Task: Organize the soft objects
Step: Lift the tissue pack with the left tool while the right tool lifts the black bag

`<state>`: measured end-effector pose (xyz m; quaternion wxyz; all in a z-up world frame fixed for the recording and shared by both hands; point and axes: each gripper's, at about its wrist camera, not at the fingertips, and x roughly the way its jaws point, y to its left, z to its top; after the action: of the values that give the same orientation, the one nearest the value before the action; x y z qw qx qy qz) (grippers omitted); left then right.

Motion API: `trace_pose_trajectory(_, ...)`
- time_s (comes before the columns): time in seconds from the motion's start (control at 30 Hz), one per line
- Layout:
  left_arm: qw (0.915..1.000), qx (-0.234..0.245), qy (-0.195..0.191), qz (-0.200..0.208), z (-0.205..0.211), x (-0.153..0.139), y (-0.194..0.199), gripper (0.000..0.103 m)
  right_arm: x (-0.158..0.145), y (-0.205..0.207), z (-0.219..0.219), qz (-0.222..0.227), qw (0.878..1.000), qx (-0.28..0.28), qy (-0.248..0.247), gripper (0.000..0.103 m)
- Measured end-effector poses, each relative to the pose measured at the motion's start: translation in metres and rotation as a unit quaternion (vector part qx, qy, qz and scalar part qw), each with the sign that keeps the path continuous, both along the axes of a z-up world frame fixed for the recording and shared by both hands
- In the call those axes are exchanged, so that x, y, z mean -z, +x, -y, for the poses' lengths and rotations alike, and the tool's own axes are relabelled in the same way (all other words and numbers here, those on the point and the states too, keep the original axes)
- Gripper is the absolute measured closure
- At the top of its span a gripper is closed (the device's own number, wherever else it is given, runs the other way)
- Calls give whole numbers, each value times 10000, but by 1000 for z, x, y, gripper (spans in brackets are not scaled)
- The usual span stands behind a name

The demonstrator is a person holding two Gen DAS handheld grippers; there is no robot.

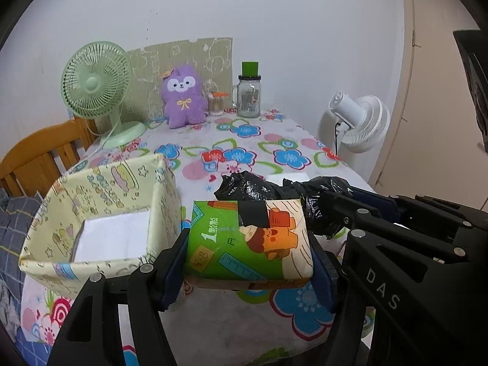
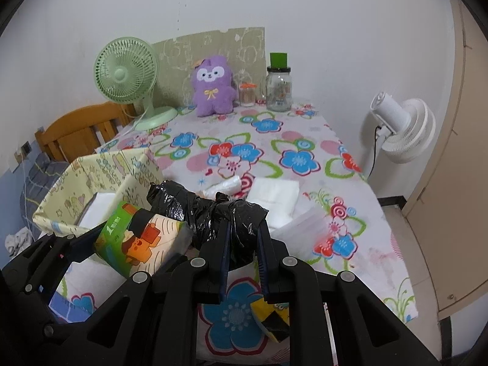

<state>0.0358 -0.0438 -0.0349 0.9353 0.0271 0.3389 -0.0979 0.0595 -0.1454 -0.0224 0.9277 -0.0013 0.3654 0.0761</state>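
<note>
gripping tissue pack [image 1: 248, 241], fabric bin [image 1: 100, 213] beside

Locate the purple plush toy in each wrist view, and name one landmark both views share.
Left wrist view: purple plush toy upper left of centre, against the back wall.
Right wrist view: purple plush toy upper centre, at the table's far edge.
Shared landmark: green fan to its left.

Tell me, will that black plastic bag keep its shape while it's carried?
Probably not. The black bag looks thin and crinkled, so it likely sags and rustles. The right gripper has squeezed it narrow, suggesting little stiffness. It seems light, and its glossy film may be a bit slippery.
</note>
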Motion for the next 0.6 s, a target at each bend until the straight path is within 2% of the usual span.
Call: trace_pose_trajectory(0.6,9995,-3,103,286,-9,-36,11,31,-40,6,-14,309,9994,15,-138,85)
